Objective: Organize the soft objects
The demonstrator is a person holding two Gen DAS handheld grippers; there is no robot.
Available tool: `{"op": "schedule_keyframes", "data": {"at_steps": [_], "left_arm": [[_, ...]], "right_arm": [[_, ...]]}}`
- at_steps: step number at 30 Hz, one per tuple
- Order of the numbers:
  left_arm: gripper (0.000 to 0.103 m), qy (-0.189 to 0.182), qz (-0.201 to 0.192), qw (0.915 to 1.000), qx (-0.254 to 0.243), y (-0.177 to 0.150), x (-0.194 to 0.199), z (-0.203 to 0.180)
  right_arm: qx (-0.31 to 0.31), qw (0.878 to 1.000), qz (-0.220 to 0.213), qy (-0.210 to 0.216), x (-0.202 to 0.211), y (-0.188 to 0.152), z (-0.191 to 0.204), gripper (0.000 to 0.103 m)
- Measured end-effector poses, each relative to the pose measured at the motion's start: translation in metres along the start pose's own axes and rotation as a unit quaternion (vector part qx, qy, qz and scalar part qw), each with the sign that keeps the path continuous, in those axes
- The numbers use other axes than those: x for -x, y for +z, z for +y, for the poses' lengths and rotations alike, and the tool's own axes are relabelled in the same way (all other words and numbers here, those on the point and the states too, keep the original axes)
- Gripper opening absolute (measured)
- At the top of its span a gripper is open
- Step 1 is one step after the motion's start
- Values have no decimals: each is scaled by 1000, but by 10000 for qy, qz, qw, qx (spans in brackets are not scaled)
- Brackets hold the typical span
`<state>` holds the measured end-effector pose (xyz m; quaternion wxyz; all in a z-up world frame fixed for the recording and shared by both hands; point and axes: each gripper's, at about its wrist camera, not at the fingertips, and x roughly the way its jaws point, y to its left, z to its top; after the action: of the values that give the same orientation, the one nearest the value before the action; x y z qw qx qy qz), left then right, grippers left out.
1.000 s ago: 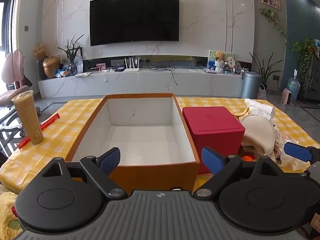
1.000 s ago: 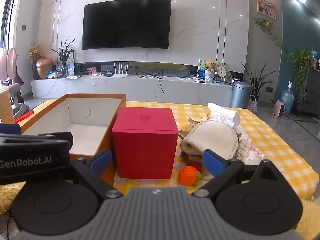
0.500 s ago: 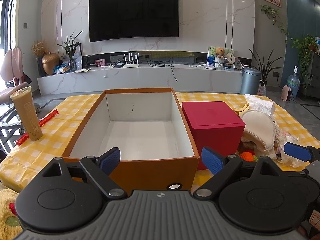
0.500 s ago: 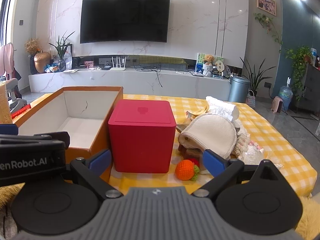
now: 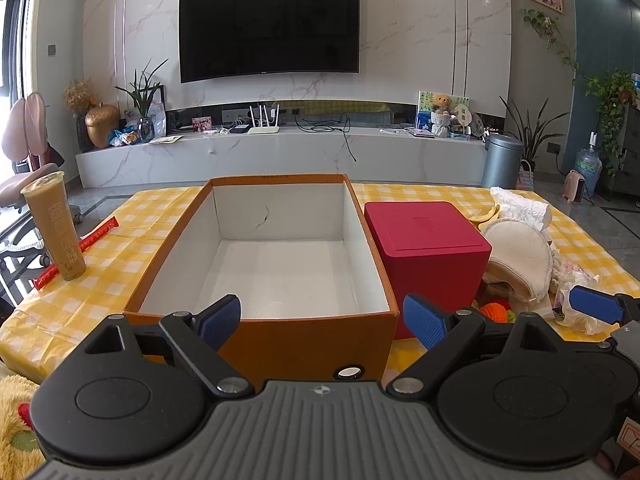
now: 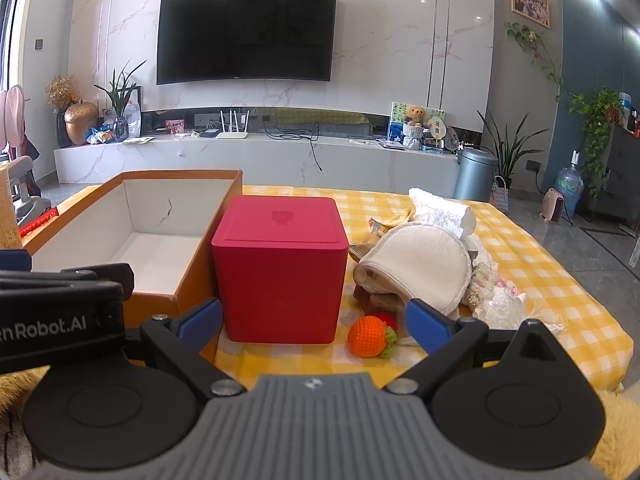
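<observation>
Yellow-checked table (image 5: 132,256) now sits lower in view; both grippers (image 5: 320,316) (image 6: 316,320) stay spread, holding nothing.

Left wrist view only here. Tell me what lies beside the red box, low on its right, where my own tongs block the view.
Observer: An orange crocheted ball with green trim lies on the yellow checked tablecloth, right of the red box and apart from it.
Operator: Report the right tongs.
Observer: The right tongs are open and hold nothing, short of the ball.
Operator: Say what is behind the ball.
Observer: A red crocheted piece sits right behind it, in front of the cream cloth.
</observation>
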<state>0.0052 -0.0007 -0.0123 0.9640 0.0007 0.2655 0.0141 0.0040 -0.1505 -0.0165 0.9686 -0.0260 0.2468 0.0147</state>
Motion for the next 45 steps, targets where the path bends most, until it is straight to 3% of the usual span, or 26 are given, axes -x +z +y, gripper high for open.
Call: {"op": "schedule_keyframes", "data": {"at_steps": [37,45], "left_arm": [[103,74,149,9999,31,1,-1,1],[103,114,229,9997,-33,6,1,-4]], "right_arm": [[42,9999,50,-120,-4,-1,1,96],[-104,9989,377,-268,-12,0,-6,97]]}}
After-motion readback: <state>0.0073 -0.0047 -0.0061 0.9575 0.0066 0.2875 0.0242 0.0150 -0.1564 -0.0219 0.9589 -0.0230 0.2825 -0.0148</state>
